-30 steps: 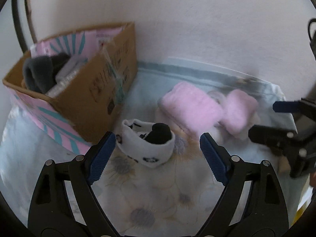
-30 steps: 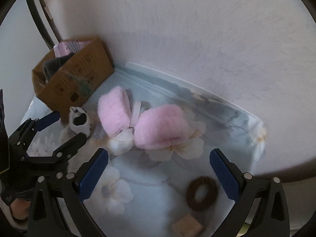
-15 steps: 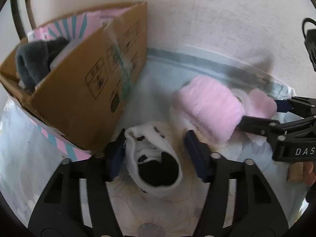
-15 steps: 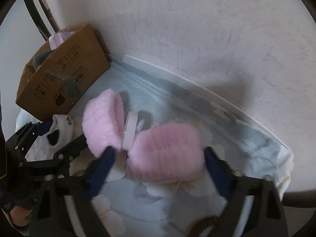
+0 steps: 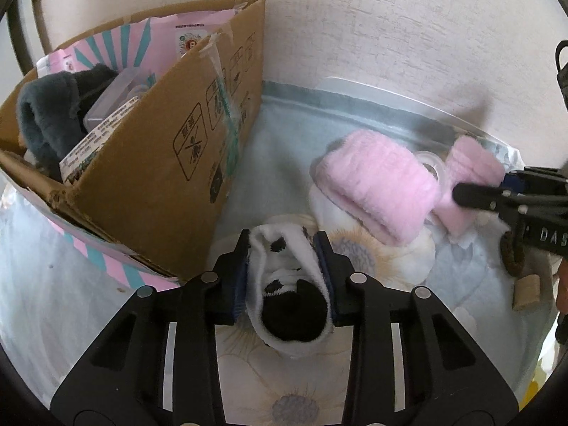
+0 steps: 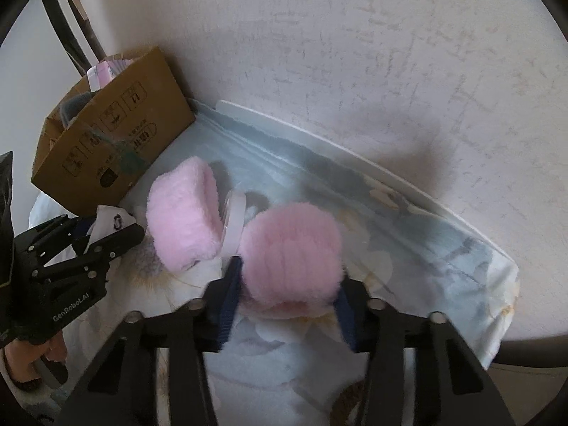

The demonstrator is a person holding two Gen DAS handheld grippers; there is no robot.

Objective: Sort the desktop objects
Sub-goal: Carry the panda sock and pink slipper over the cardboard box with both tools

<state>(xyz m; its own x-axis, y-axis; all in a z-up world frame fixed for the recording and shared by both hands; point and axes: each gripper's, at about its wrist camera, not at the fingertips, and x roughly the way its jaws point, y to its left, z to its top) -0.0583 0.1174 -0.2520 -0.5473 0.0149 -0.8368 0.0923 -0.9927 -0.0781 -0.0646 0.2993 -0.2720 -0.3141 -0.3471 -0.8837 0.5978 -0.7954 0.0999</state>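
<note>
A floral cloth [image 5: 355,372] covered the desk beside the cardboard box [image 5: 170,177]. Your left hand-held gripper [image 5: 284,277] had just been closing and clamped the panda sock [image 5: 289,301]; your right hand-held gripper [image 6: 287,305] likewise squeezed the pink earmuff [image 6: 291,252]

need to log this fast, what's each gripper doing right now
Left gripper: jaws just closed on the black and white sock, gripping it.
Right gripper: jaws just closed on the pink earmuffs, gripping one fluffy pad.
</note>
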